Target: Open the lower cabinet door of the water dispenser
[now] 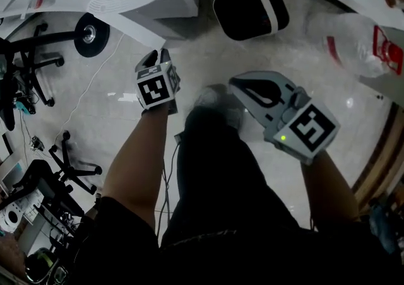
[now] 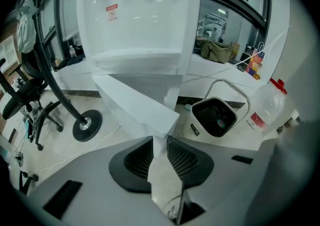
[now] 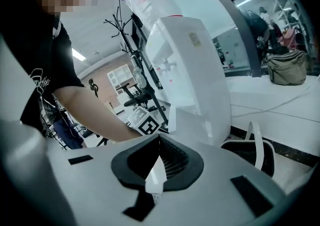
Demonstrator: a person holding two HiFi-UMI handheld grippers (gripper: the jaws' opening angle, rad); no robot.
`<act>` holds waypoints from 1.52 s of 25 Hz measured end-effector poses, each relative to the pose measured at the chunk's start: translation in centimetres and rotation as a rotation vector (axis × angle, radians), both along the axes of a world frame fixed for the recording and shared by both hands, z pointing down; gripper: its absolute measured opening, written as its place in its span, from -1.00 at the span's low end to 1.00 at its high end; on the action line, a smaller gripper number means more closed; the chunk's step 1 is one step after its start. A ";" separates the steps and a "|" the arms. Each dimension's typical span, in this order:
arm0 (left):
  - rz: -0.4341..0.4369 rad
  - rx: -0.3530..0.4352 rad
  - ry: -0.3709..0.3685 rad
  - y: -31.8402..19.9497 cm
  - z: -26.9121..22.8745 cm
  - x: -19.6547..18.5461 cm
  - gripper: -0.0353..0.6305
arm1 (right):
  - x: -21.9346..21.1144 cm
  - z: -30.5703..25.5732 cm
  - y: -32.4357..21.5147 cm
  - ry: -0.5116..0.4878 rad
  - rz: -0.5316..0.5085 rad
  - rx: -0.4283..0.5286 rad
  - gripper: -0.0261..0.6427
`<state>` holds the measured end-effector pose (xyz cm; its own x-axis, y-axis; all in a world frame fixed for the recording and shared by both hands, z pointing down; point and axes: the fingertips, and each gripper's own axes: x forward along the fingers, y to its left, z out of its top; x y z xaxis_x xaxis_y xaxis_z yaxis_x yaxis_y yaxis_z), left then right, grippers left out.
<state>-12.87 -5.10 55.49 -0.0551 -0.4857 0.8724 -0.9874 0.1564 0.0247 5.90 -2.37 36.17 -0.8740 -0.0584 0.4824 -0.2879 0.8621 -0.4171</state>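
You are holding the left gripper (image 2: 161, 142) at the free edge of the lower cabinet door (image 2: 132, 102) of the water dispenser (image 2: 135, 15). Its jaws are standing close together, and the door's white edge is running down between them with the pads pressing on it. The door is standing swung out from the foot of the dispenser toward you, leaving a shadowed gap between the panel and the cabinet body. The two taps are showing high up on the dispenser's front, above the door.

From the head view, the left gripper's marker cube (image 1: 154, 88) is sitting just below the door's outer end, over the pale floor (image 1: 208, 57).

You are keeping the right gripper (image 3: 156, 162) well apart from the door, out to the right of your leg. Its jaws are resting together and gripping nothing. Its view is looking past your left forearm (image 3: 95, 110) at the side of the dispenser, where a water bottle (image 3: 150, 0) is sitting on top.

On the floor to the right of the dispenser, a white bin (image 2: 214, 117) with a dark inside and a loop handle is standing. Just beyond it, a clear empty jug (image 2: 270, 105) with a red label is lying. To the left, the round black foot of a stand (image 2: 86, 125) is resting near an office chair's wheeled base (image 2: 37, 115).
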 end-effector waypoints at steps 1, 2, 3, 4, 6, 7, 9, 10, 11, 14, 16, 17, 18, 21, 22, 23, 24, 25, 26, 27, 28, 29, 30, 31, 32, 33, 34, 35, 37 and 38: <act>0.011 -0.005 -0.003 0.4 0.0 -0.3 -0.64 | -0.3 0.0 0.2 -0.001 -0.008 0.001 -0.88; 0.019 -0.013 -0.007 0.9 0.0 -0.6 -0.64 | -0.6 0.0 0.4 -0.001 -0.017 0.002 -0.89; 0.024 -0.021 -0.012 1.4 0.0 -0.9 -0.65 | -0.9 0.0 0.5 -0.003 -0.022 0.004 -0.89; 0.027 -0.025 -0.018 1.8 0.0 -1.2 -0.65 | -1.0 -0.1 0.6 -0.006 -0.023 0.004 -0.88; 0.036 -0.030 -0.035 2.7 0.0 -1.7 -0.68 | -1.2 -0.2 0.5 -0.018 -0.015 0.000 -0.89; 0.040 -0.035 -0.043 3.2 -0.1 -2.1 -0.69 | -1.3 -0.2 0.6 -0.023 -0.010 -0.002 -0.89; 0.045 -0.043 -0.057 4.1 -0.1 -2.8 -0.71 | -1.3 -0.1 0.8 -0.023 -0.004 -0.007 -0.89; 0.046 -0.036 -0.060 4.4 -0.2 -3.1 -0.71 | -1.3 0.1 1.0 -0.019 -0.001 -0.009 -0.89; 0.047 -0.023 -0.060 4.5 -0.2 -3.5 -0.71 | -1.4 0.2 1.2 -0.015 0.003 -0.011 -0.89; 0.044 -0.013 -0.047 5.2 -0.2 -4.5 -0.71 | -1.9 0.5 2.1 -0.008 0.011 -0.017 -0.89; 0.058 -0.013 -0.046 5.7 -0.2 -5.0 -0.72 | -2.5 0.7 2.9 0.003 0.007 -0.018 -0.89; 0.069 -0.013 -0.050 5.9 -0.2 -5.3 -0.72 | -2.9 0.7 3.3 0.009 0.002 -0.018 -0.89; 0.082 -0.014 -0.055 6.2 -0.2 -5.7 -0.73 | -3.3 0.6 3.8 0.013 -0.004 -0.018 -0.89; 0.122 -0.054 -0.070 7.7 0.0 -6.9 -0.73 | -4.7 0.2 4.9 0.018 -0.018 -0.021 -0.89; 0.137 -0.069 -0.073 8.3 0.1 -7.3 -0.73 | -5.2 0.1 5.2 0.020 -0.021 -0.020 -0.89; 0.153 -0.077 -0.076 8.7 0.2 -7.7 -0.73 | -5.7 -0.1 5.4 0.021 -0.023 -0.019 -0.89; 0.174 -0.079 -0.080 8.9 0.2 -8.0 -0.73 | -6.3 -0.3 5.6 0.020 -0.021 -0.018 -0.89; 0.197 -0.078 -0.085 9.1 0.2 -8.3 -0.73 | -6.8 -0.5 5.7 0.018 -0.014 -0.017 -0.89; 0.220 -0.076 -0.090 9.2 0.1 -8.5 -0.73 | -7.4 -0.6 5.8 0.015 -0.007 -0.016 -0.89; 0.239 -0.075 -0.091 9.2 0.1 -8.6 -0.73 | -7.9 -0.7 6.0 0.012 0.001 -0.016 -0.89; 0.256 -0.074 -0.090 9.3 0.2 -8.7 -0.73 | -8.4 -0.7 6.1 0.011 0.007 -0.015 -0.89; 0.272 -0.074 -0.088 9.4 0.2 -8.8 -0.73 | -8.9 -0.7 6.4 0.013 0.012 -0.016 -0.89; 0.289 -0.074 -0.085 9.5 0.2 -8.9 -0.73 | -9.3 -0.7 6.6 0.015 0.016 -0.016 -0.89; 0.307 -0.073 -0.082 9.5 0.2 -9.0 -0.73 | -9.8 -0.7 6.9 0.017 0.020 -0.017 -0.88; 0.322 -0.071 -0.079 9.6 0.1 -9.2 -0.73 | -10.3 -0.8 7.3 0.019 0.023 -0.017 -0.89; 0.335 -0.069 -0.076 9.7 0.1 -9.4 -0.73 | -10.8 -0.8 7.6 0.021 0.025 -0.017 -0.89; 0.344 -0.067 -0.074 9.9 0.1 -9.7 -0.73 | -11.3 -0.7 7.9 0.024 0.027 -0.016 -0.89; 0.350 -0.065 -0.070 10.0 0.2 -10.0 -0.73 | -11.7 -0.7 8.2 0.027 0.028 -0.015 -0.88; 0.360 -0.062 -0.062 10.4 0.3 -10.6 -0.73 | -12.4 -0.6 8.6 0.032 0.034 -0.014 -0.89; 0.366 -0.060 -0.058 10.5 0.3 -10.9 -0.73 | -12.8 -0.6 8.8 0.034 0.040 -0.013 -0.89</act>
<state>-23.76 5.43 55.81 0.0630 -0.4304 0.9005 -0.9777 -0.2079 -0.0309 -6.89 6.42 35.59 -0.8544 -0.0859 0.5125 -0.3357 0.8441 -0.4180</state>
